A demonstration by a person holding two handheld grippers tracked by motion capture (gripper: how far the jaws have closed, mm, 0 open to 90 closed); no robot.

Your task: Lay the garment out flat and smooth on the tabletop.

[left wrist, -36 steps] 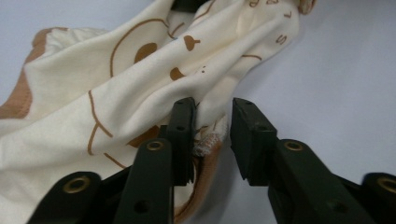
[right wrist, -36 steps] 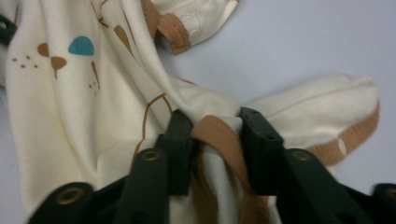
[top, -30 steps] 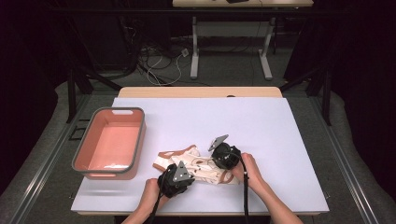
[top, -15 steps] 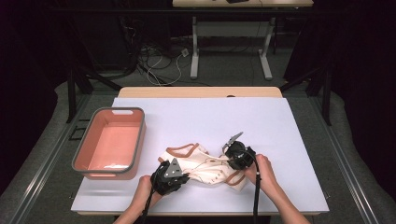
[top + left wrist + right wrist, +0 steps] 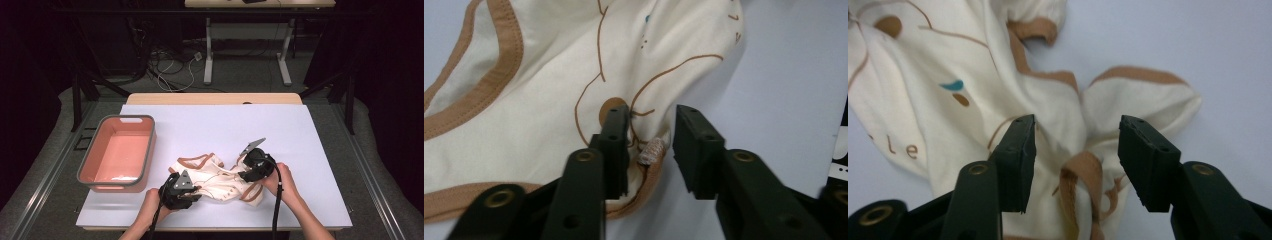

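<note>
Both tongs, left (image 5: 192, 192) and right (image 5: 246, 170), just opening, gape over the cream garment (image 5: 220, 177); pink tub (image 5: 146, 150) sits beside.

Your garment (image 5: 215, 181) sits in the lower middle of the high view, on the near part of the white table top. It is a small cream piece with tan-brown binding along its openings and thin brown line drawings, a teal spot and small letters printed on it. It lies spread but rumpled, with folds bunched at its right end.
</note>
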